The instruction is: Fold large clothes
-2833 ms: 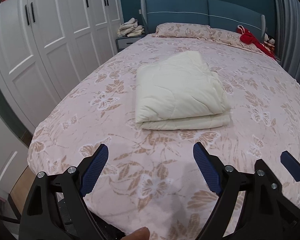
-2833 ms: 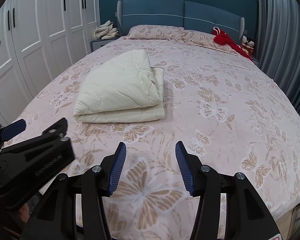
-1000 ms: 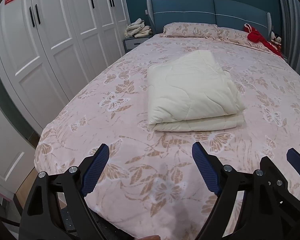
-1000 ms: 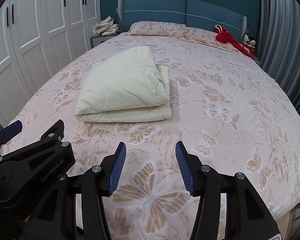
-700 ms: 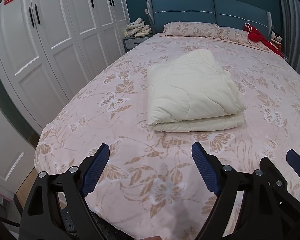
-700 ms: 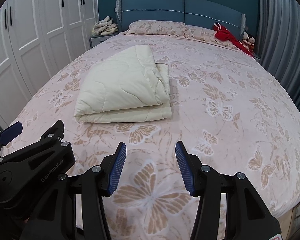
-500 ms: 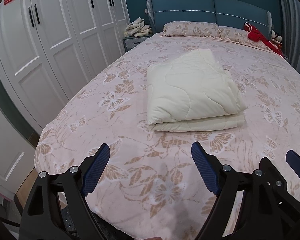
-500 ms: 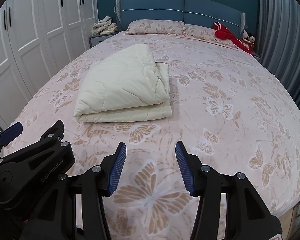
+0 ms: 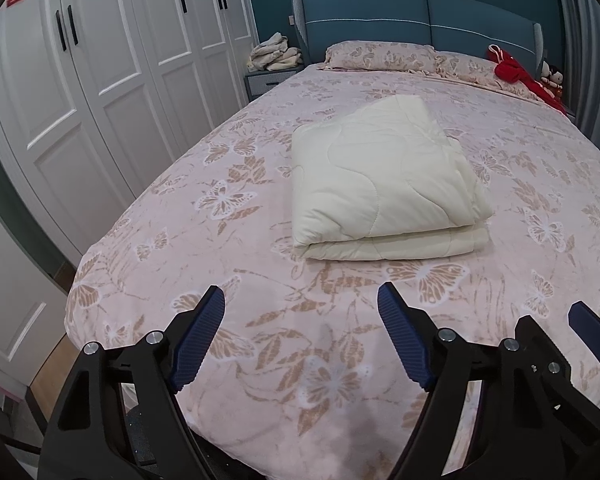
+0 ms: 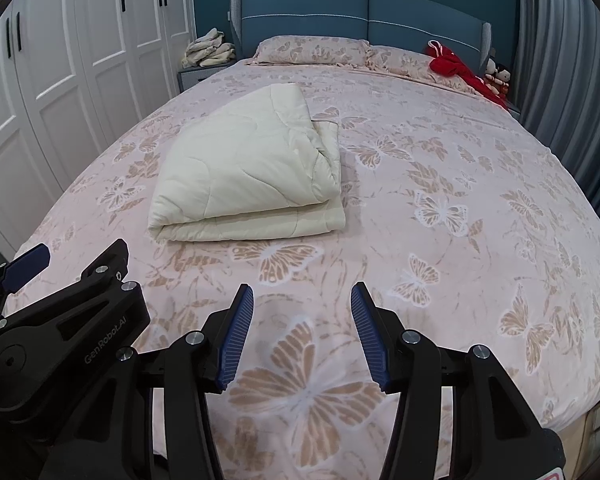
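A cream quilted blanket [image 9: 384,184] lies folded into a thick rectangle on the pink butterfly bedspread [image 9: 236,264], left of the bed's middle; it shows in the right wrist view too as the blanket [image 10: 248,172]. My left gripper [image 9: 302,316] hovers over the foot of the bed, well short of the blanket; its jaws are closing slowly with nothing between them. My right gripper [image 10: 302,312] hangs beside it on the right, half open and empty. The left gripper's black body [image 10: 60,320] shows at the lower left of the right wrist view.
White wardrobe doors [image 9: 112,92] line the left side. A blue headboard [image 9: 420,16] and two pillows [image 9: 380,56] stand at the far end, with a red garment [image 9: 516,72] at the far right. A nightstand [image 9: 268,76] carries a heap of pale clothes. Grey curtains [image 10: 572,92] hang on the right.
The left gripper's fingers have drawn slightly closer together. Since the oldest frames both views have shifted a little; the blanket lies still.
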